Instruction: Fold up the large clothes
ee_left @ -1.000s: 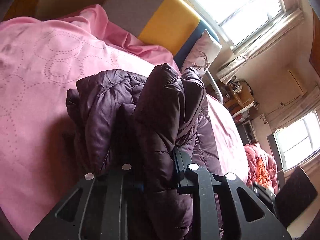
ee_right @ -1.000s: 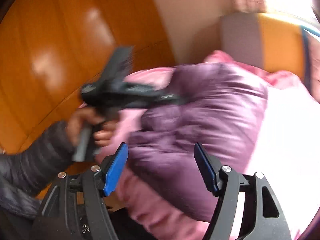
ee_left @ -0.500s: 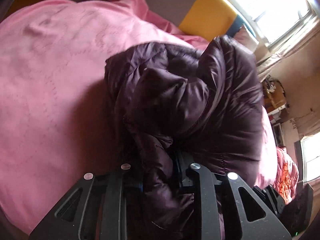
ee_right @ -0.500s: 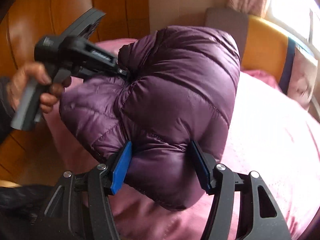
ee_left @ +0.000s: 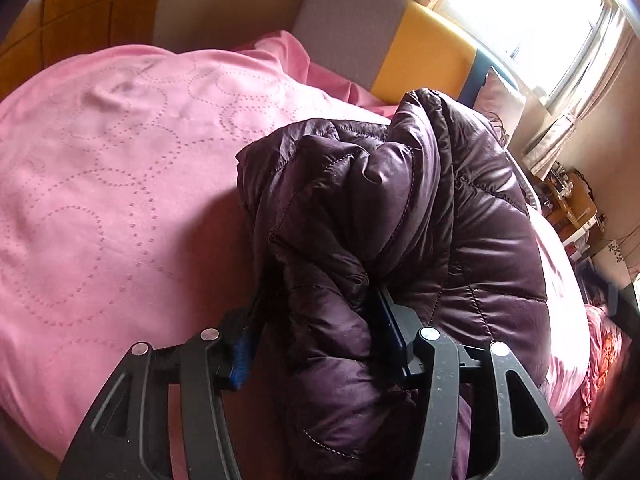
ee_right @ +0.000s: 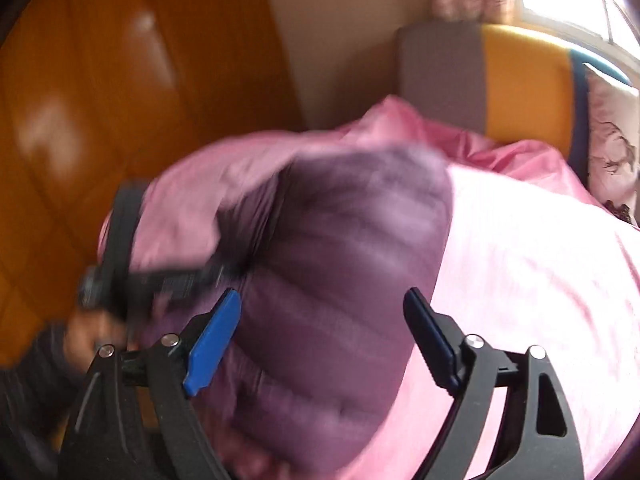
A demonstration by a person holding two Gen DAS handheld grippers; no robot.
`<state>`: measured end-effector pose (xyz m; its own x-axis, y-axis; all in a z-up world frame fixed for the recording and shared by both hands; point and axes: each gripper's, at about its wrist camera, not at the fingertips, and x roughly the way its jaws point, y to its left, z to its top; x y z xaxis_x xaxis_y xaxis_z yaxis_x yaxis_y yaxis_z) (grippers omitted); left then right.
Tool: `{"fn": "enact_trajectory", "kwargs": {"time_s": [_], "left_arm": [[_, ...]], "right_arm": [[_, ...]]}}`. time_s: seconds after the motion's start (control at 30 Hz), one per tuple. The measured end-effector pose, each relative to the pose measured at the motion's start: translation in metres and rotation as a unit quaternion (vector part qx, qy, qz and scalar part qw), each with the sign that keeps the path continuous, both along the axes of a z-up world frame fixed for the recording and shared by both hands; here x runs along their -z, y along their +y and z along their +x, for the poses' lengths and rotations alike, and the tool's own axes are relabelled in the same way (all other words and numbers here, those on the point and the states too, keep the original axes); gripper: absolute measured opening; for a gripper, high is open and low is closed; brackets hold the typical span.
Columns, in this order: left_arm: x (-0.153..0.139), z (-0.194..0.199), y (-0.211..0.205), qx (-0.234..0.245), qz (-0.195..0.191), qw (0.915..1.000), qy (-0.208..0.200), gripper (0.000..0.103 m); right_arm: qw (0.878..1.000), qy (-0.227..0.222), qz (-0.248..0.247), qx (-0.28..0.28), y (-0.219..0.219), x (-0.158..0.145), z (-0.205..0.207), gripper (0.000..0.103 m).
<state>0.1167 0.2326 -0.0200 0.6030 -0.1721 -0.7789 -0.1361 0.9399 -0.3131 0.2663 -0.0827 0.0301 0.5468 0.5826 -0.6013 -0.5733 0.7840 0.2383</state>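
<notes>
A dark purple puffer jacket [ee_left: 420, 220] lies bunched on the pink bedspread [ee_left: 120, 180]. My left gripper [ee_left: 320, 324] has its jaws spread wider than before, with a fold of the jacket between them; the left blue pad [ee_left: 240, 356] stands clear of the fabric. In the blurred right wrist view the jacket [ee_right: 340, 300] fills the middle, and my right gripper [ee_right: 324, 332] is open with the jacket bulging between its blue pads [ee_right: 212, 344]. The left gripper [ee_right: 160, 280] shows there at the jacket's left edge, held by a hand.
A grey, yellow and blue headboard [ee_left: 400, 44] and a pillow [ee_left: 500, 100] stand behind the bed. A wooden wardrobe [ee_right: 100, 100] is to the left. A bright window [ee_left: 540, 8] and cluttered shelves [ee_left: 572, 208] are at the right.
My left gripper's jaws have spread apart around the jacket fold. My right gripper, which was pressed around the jacket bundle half a second ago, has drawn back. The jacket sits lower on the bed.
</notes>
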Motion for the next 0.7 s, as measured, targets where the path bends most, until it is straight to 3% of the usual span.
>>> {"fn": "enact_trajectory", "kwargs": {"time_s": [0.1, 0.3, 0.5, 0.7], "left_arm": [[0.002, -0.004, -0.005, 0.001, 0.021, 0.9998, -0.006, 0.059], [0.014, -0.002, 0.004, 0.006, 0.000, 1.0000, 0.001, 0.063], [0.027, -0.002, 0.006, 0.008, -0.014, 0.9999, -0.003, 0.063], [0.021, -0.008, -0.008, 0.005, 0.036, 0.9991, -0.021, 0.063]], "right_arm": [[1.000, 0.012, 0.003, 0.002, 0.027, -0.004, 0.041, 0.083], [0.995, 0.058, -0.081, 0.032, 0.080, 0.026, 0.104, 0.084], [0.992, 0.056, -0.107, 0.048, 0.092, 0.072, 0.113, 0.089], [0.992, 0.070, -0.099, 0.045, 0.086, 0.081, 0.102, 0.091]]}}
